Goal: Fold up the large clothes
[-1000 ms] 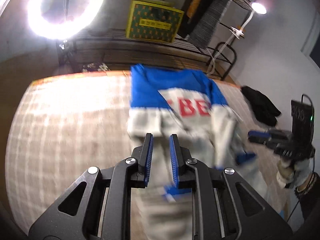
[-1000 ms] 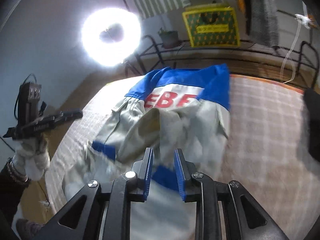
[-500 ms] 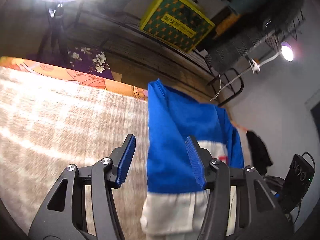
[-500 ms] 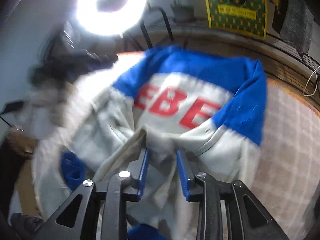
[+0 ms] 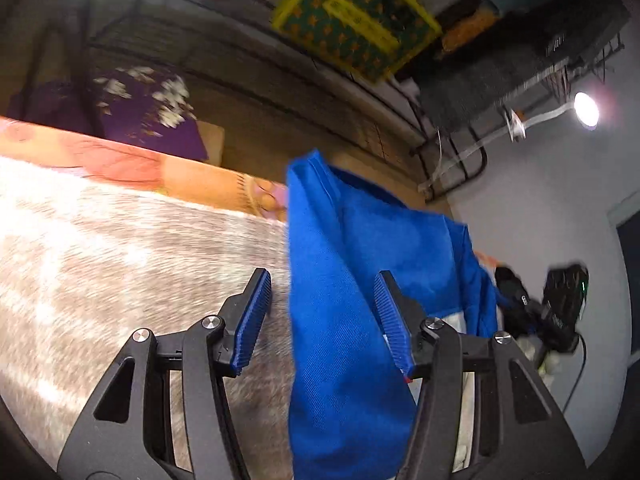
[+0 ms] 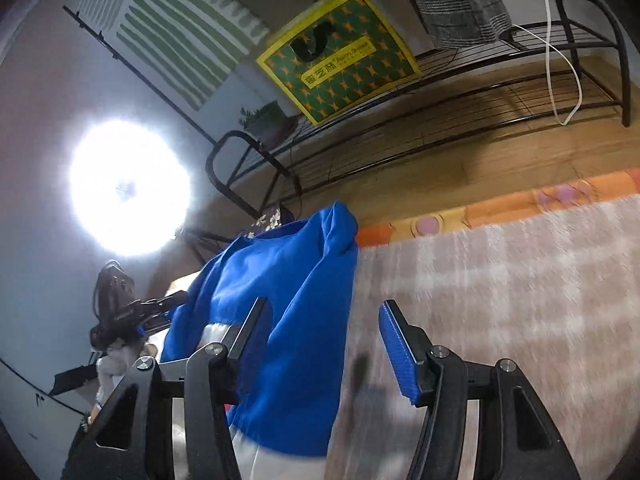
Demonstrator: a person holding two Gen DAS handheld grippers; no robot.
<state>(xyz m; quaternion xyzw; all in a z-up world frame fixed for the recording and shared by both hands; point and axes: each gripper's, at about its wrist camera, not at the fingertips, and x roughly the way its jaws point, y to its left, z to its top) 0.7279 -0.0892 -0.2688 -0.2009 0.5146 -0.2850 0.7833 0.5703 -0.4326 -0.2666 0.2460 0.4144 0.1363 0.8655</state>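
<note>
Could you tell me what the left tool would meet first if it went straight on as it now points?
Probably the blue fabric garment, which already lies between the open left tool fingers; depth is unclear.

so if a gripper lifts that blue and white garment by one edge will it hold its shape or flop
Likely flop: the garment already lies in soft folds on the checked blanket. Its woven cloth looks grippy rather than slippery, and it is probably light for its size.
</note>
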